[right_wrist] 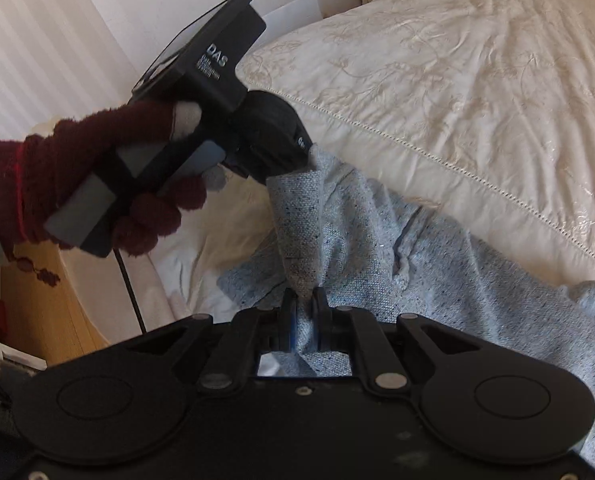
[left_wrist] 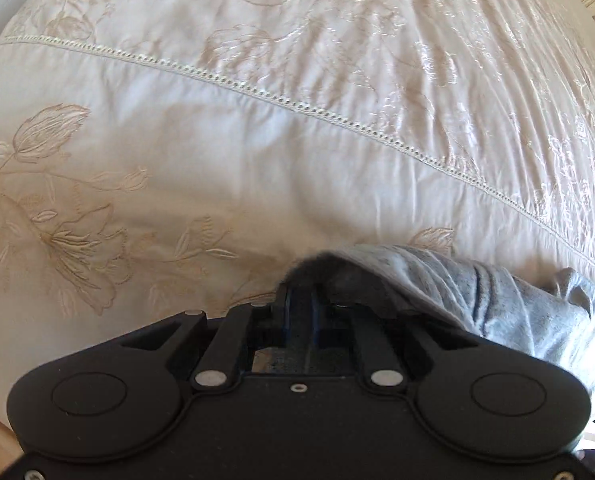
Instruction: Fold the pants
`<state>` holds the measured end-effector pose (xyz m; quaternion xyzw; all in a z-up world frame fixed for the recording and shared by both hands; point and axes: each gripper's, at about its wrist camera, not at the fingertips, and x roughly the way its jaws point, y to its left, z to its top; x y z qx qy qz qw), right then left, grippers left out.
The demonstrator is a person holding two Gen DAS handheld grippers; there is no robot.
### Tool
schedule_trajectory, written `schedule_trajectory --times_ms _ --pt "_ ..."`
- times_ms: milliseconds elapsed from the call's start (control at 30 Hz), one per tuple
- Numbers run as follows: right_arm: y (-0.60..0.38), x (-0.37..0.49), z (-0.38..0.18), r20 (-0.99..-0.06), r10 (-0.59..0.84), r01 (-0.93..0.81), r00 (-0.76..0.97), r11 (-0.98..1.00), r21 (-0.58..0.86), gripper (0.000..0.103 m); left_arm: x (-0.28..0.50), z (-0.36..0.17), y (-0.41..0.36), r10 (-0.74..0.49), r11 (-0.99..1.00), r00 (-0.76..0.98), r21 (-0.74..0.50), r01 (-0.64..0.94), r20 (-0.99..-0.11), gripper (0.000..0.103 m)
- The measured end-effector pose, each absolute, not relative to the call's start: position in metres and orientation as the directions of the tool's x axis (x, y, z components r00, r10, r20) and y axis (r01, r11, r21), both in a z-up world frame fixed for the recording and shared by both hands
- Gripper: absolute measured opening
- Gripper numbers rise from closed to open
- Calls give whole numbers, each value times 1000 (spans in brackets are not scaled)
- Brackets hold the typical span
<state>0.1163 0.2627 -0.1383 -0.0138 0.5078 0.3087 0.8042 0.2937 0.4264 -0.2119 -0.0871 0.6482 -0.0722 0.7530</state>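
Right wrist alone shows gloved hand (right_wrist: 97,184) gripping left claw (right_wrist: 309,156).

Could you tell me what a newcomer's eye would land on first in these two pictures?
Probably the dark red gloved hand at the left of the right wrist view, holding the left gripper, which pinches a raised corner of the grey pants. Closer in, the right gripper is shut on another fold of them. Behind lies a cream embroidered bedspread.
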Motion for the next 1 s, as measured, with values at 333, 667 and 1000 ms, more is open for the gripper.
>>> schedule_trajectory --times_ms 333,667,1000 --pt "275 108 -154 -847 465 -557 259 788 262 9 287 -192 449 -183 982 188 -187 -4 -965 16" --pt "308 102 -165 -867 441 -649 230 734 201 26 267 -144 436 -199 980 300 -194 47 -933 16" --pt "177 101 -152 -838 360 -141 409 933 332 26 224 -151 352 -319 934 209 -269 235 -925 16"
